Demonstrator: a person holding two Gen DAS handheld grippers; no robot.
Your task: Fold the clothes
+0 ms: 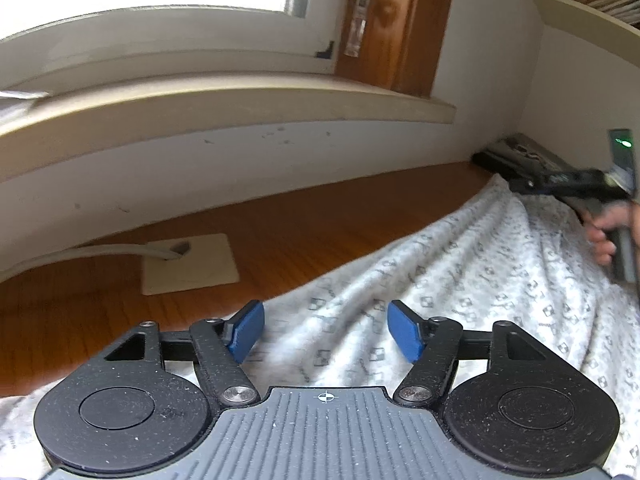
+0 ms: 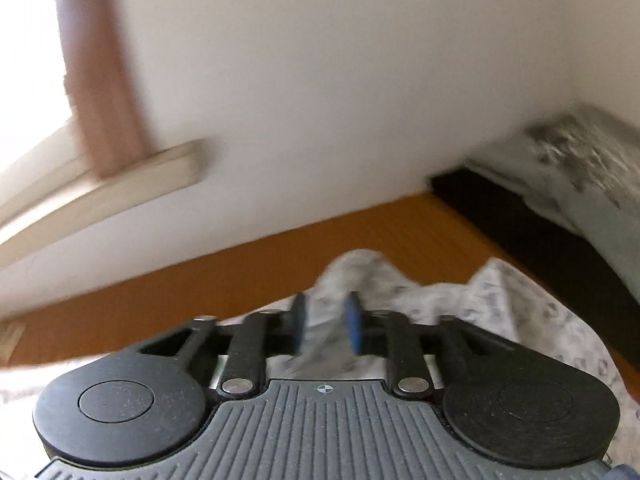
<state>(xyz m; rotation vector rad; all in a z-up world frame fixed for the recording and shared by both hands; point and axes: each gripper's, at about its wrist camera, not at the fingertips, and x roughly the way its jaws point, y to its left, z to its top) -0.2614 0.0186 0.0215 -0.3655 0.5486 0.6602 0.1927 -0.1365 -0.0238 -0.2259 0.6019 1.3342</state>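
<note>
A person is working a patterned white garment (image 1: pixel 460 280) on a wooden table (image 1: pixel 280 216) with 2 handheld grippers.

In the left wrist view, the left gripper (image 1: pixel 324 330) is hovering with its blue pads (image 1: pixel 248 330) spread wide and nothing pressed between them; the cloth is lying beneath, spreading from 6 o'clock toward 3 o'clock. At 3 o'clock a hand (image 1: pixel 608 232) is holding the right gripper at the garment's far raised edge, probably to lay that edge down for a fold. In the blurred right wrist view, the right gripper (image 2: pixel 326 328) is standing partly open with a bunched ridge of cloth (image 2: pixel 352 276) between its pads, which do not appear to be pinching it. Both look to be letting go.
</note>
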